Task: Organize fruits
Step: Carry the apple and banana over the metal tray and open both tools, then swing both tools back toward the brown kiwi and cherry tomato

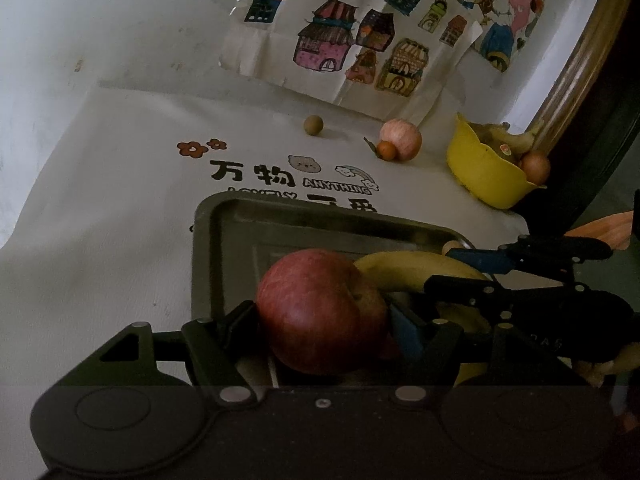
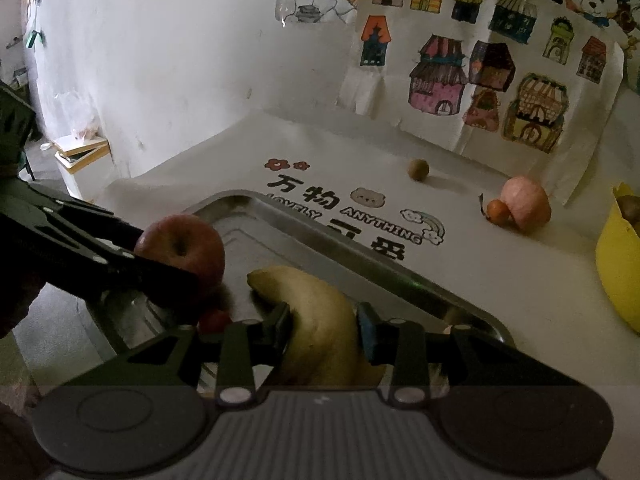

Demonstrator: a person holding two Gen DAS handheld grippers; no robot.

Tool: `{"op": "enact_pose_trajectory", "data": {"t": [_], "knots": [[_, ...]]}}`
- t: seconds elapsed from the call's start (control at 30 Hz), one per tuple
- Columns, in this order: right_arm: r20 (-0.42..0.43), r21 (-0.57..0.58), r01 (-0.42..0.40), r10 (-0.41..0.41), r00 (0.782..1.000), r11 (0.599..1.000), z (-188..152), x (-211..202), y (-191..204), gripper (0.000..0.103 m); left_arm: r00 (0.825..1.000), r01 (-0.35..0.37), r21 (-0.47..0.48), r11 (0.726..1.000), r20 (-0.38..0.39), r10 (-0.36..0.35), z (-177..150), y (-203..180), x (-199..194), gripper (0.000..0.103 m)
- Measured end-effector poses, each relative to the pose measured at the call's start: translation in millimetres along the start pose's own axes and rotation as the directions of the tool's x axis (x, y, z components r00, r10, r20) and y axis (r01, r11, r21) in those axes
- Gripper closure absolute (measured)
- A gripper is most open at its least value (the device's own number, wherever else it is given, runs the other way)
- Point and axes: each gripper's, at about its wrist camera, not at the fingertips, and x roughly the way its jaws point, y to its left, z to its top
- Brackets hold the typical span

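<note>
Red apple (image 1: 320, 312) sits clamped in your left gripper (image 1: 320, 320); your right gripper (image 2: 324, 332) pinches the banana (image 2: 320, 320). Both hang over the near tray (image 2: 320, 228). Placing step, probably: lower, then release gently.

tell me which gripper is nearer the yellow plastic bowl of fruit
Right. The right gripper, shut on the yellow banana over the metal tray, sits on the side toward the yellow plastic bowl. The left gripper, holding the red apple, is farther away.
</note>
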Motion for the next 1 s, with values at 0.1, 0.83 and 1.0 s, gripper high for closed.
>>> {"op": "enact_pose_trajectory", "data": {"t": [0.1, 0.83, 1.0], "knots": [[0.011, 0.005, -0.003, 0.003, 1.000, 1.000, 0.7, -2.2, -2.0, 0.060, 1.000, -0.006, 0.000, 1.000, 0.009, 0.006, 1.3, -0.6, -0.8, 0.029], [0.144, 0.048, 0.029, -0.036, 0.989, 0.998, 10.7, -24.1, -23.6, 0.001, 0.981, -0.060, 0.047, 0.997, 0.190, 0.050, 57.0, -14.6, -19.1, 0.001], [0.199, 0.110, 0.076, -0.097, 0.975, 0.991, 16.6, -36.2, -46.3, 0.000, 0.969, -0.082, 0.095, 0.992, 0.241, 0.057, 79.5, -25.3, -22.9, 0.001]]}}
